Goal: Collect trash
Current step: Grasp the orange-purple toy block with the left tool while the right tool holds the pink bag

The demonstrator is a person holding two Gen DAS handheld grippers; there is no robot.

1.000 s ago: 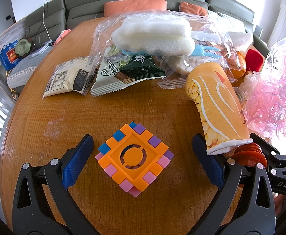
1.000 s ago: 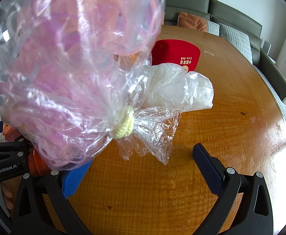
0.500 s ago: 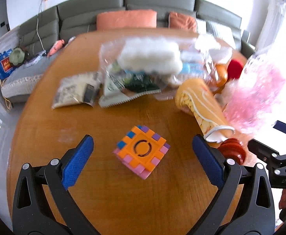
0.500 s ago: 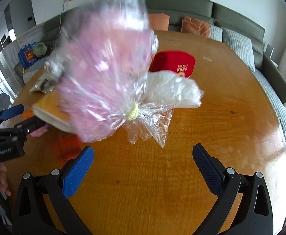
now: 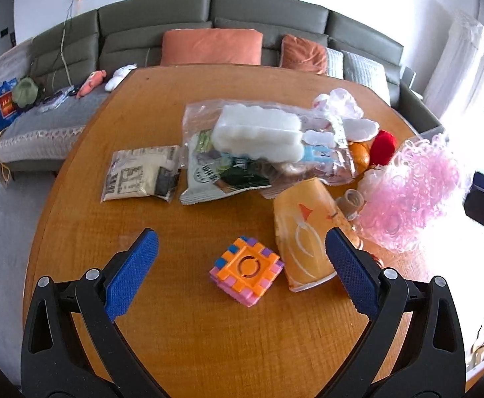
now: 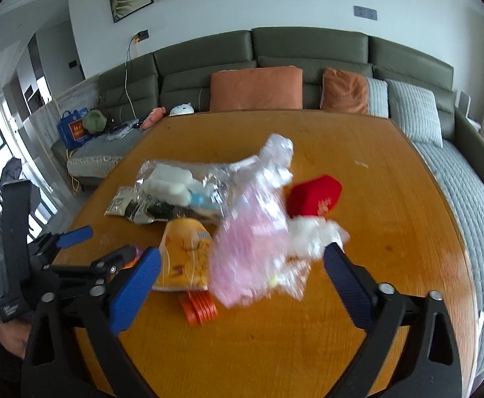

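Note:
Trash lies in a heap on the round wooden table (image 5: pixel 182 338): a clear bag with white foam (image 5: pixel 258 132), a green snack wrapper (image 5: pixel 215 179), a pale packet (image 5: pixel 139 175), an orange snack bag (image 5: pixel 303 235) and a clear bag of pink bands (image 5: pixel 414 192). My left gripper (image 5: pixel 240 272) is open above an orange and pink puzzle cube (image 5: pixel 245 270). My right gripper (image 6: pixel 242 275) is open and empty, with the pink bag (image 6: pixel 252 245) lying blurred between its fingers.
A red pouch (image 6: pixel 315 195) and an orange ridged disc (image 6: pixel 200 308) lie by the heap. A green sofa (image 6: pixel 275 63) with orange cushions stands behind the table. The left gripper shows at the left of the right wrist view (image 6: pixel 76 248).
Both grippers have pulled back and up from the table. The pink bag, close to the right camera before, now lies lower and farther off on the table.

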